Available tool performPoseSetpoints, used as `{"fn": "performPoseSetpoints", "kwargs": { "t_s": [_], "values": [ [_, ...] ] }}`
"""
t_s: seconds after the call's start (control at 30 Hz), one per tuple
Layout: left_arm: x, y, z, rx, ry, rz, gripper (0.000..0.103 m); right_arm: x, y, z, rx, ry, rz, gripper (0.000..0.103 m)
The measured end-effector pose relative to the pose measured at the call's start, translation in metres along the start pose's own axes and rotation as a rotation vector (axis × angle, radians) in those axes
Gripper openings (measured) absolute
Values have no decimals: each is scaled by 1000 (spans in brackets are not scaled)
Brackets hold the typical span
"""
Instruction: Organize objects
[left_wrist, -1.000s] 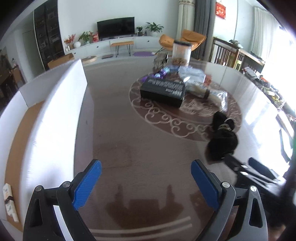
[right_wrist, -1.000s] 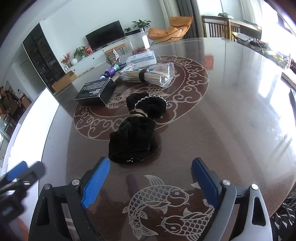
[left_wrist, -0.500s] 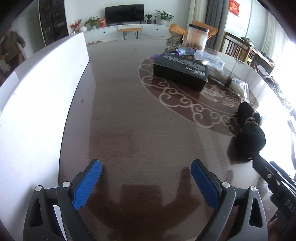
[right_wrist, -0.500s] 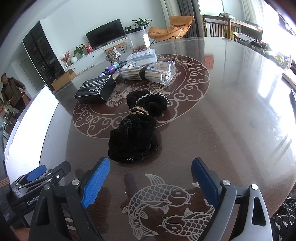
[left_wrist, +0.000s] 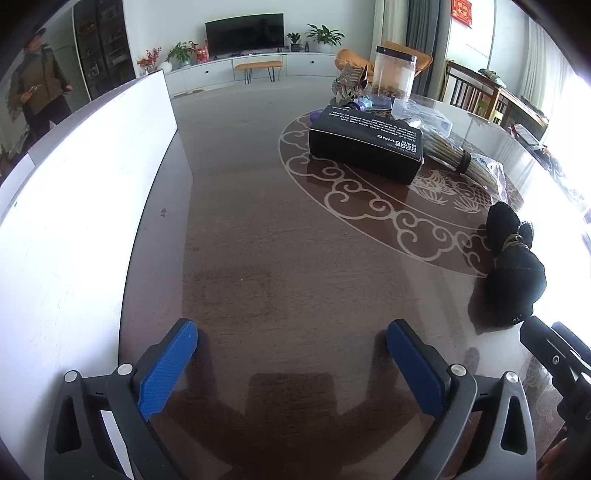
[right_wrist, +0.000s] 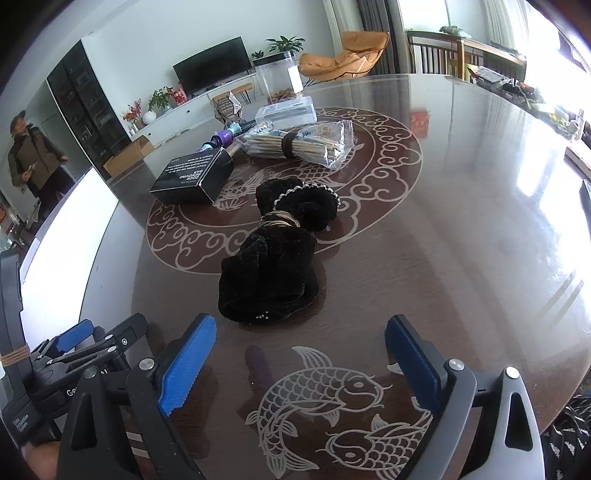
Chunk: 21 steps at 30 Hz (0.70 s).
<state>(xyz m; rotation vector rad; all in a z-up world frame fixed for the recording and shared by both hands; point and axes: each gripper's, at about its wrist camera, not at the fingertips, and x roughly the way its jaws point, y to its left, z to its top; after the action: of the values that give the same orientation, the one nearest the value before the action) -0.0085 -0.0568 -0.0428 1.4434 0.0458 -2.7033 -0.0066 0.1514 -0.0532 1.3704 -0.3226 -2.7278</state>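
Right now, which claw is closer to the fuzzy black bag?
Right. The right claw sits just in front of the black bag, jaws opening with nothing between them. The left claw is off to the bag's side, over bare table.

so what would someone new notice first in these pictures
Probably the black velvet scrunchie pile, lying on the dark table just ahead of the right claw, whose jaws are opening with nothing between them. Next, the black box with white print, resting on the table's pale scroll-pattern ring. Beyond it lies a bundle of sticks in clear plastic.
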Motion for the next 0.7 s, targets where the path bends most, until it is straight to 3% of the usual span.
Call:
{"fn": "performPoseSetpoints", "kwargs": {
  "t_s": [0.7],
  "values": [
    [0, 7, -2, 40, -11, -26, 103, -1, 1, 0, 0, 1, 10, 95]
  ]
}}
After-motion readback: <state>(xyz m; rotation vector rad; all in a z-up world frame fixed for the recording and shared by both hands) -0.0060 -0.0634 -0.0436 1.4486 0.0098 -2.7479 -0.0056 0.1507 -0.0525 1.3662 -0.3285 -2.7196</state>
